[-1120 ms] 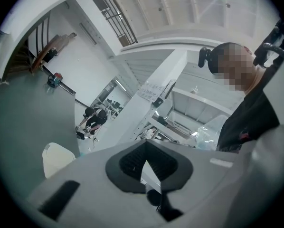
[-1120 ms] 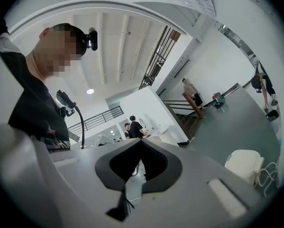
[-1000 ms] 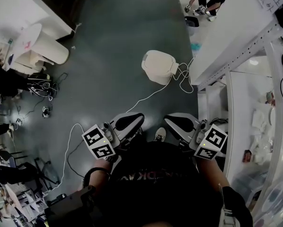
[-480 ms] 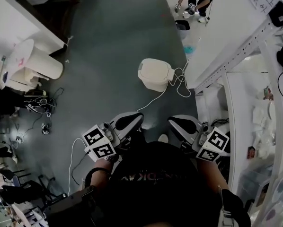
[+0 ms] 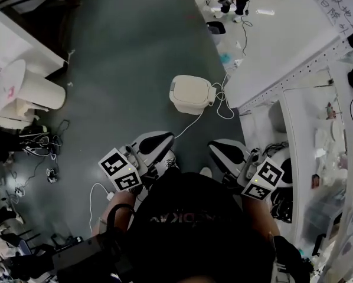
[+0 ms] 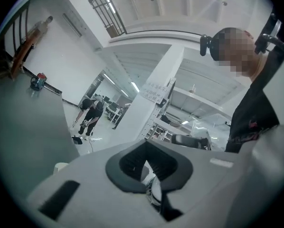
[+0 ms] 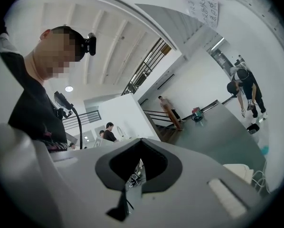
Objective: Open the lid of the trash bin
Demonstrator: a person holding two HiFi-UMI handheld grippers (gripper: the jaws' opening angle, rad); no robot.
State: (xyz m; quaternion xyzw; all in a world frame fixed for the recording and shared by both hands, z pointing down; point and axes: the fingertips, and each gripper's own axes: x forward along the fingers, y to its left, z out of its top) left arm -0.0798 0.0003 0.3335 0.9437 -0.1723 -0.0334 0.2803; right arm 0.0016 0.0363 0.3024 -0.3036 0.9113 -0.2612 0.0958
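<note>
bin out of reach, both grippers shut and empty

left gripper (image 5: 157,141) and right gripper (image 5: 225,151) point level over the floor. jaws are together on both, nothing in either. bin (image 5: 191,94) stands on the floor ahead, well apart from both, lid down, just beside the white table (image 5: 271,52) corner. risks, as i judge them: white cable (image 5: 194,118) loops at the bin's right side and runs toward the person's feet, so it could trip or drag. bin looks light and may slide or tip if the lid is pried from one side. closed jaws may slip off the lid edge. floor (image 5: 123,58) is grey, smooth and bare. open room, more cables at left, people far off.
</note>
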